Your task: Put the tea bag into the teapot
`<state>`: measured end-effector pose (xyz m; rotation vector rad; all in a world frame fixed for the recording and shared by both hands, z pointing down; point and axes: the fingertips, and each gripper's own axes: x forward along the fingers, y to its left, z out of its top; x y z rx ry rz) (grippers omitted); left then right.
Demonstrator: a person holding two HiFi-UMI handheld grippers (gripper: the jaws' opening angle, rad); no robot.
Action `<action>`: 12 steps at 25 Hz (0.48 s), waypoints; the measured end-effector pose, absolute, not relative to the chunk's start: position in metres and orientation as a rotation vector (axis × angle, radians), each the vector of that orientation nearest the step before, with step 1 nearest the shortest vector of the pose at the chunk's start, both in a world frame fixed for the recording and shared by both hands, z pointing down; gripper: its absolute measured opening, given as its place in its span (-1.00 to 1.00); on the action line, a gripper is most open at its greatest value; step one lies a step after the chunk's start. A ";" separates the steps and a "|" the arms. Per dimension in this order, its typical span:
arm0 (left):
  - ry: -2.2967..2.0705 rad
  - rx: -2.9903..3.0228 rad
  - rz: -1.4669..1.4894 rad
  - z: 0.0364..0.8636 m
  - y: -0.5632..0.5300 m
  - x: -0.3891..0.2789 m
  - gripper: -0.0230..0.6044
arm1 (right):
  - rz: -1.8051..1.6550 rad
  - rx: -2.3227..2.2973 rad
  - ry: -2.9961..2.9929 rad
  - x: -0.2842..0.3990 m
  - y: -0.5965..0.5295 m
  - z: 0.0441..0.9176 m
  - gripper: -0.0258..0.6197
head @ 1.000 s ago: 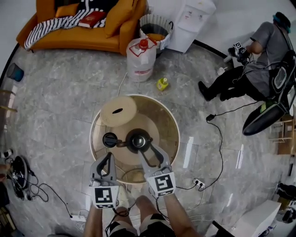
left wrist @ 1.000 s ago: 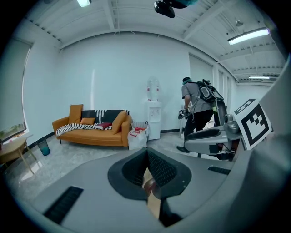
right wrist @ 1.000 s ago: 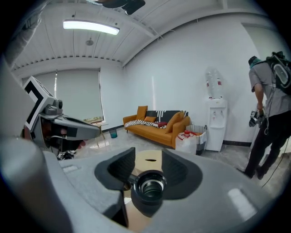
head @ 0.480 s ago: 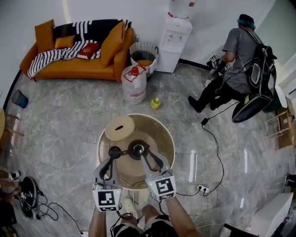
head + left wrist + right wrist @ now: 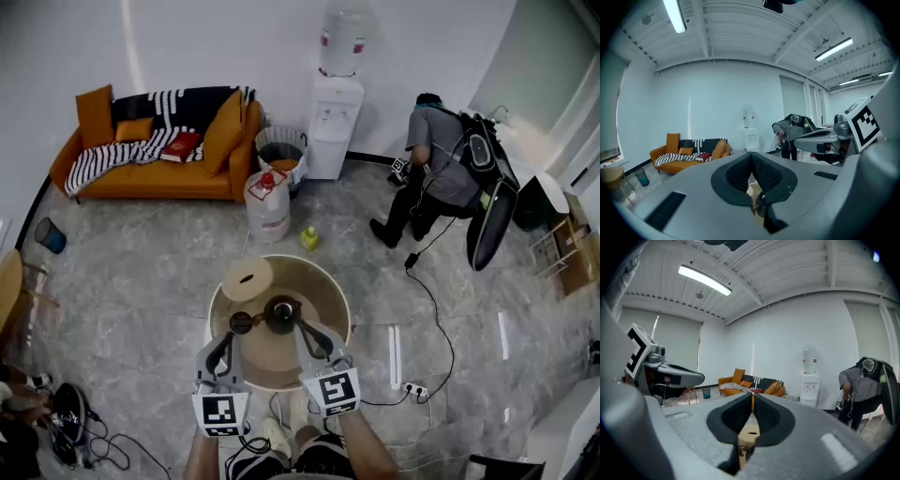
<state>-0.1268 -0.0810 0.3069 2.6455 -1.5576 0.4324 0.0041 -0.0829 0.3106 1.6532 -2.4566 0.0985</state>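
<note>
A dark teapot (image 5: 281,314) stands open in the middle of the round wooden table (image 5: 330,286), with its small dark lid (image 5: 242,322) lying just left of it. I see no tea bag in any view. My left gripper (image 5: 223,341) hangs over the near left part of the table, its pads meeting at the tips (image 5: 751,153) with nothing between them. My right gripper (image 5: 312,332) is just near-right of the teapot. Its jaws have just been closing and now stand together (image 5: 753,398), holding nothing. Through each narrow slit only a bit of table shows.
A round wooden disc (image 5: 247,279) lies on the table's far left. Beyond are a water jug (image 5: 267,204), a yellow bottle (image 5: 307,238), a bin (image 5: 279,155), an orange sofa (image 5: 159,155) and a water dispenser (image 5: 333,117). A person (image 5: 436,159) bends at the back right. Cables and a power strip (image 5: 412,386) lie on the floor.
The view has drawn up and away from the table, which looks smaller. Both grippers rose with it. The right gripper's spread fingers have come together. The person at the back right stood up.
</note>
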 end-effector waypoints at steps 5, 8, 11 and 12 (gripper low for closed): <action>-1.532 2.682 0.418 0.281 -0.041 -0.134 -0.87 | 0.077 1.717 -2.448 0.001 -0.042 0.281 -0.92; -1.525 2.692 0.418 0.271 -0.015 -0.141 -0.87 | 0.075 1.746 -2.438 -0.001 -0.013 0.269 -0.92; -1.522 2.696 0.419 0.264 0.010 -0.146 -0.87 | 0.071 1.764 -2.426 0.000 0.015 0.264 -0.92; -1.521 2.695 0.417 0.262 0.017 -0.148 -0.87 | 0.067 1.767 -2.428 -0.001 0.023 0.260 -0.92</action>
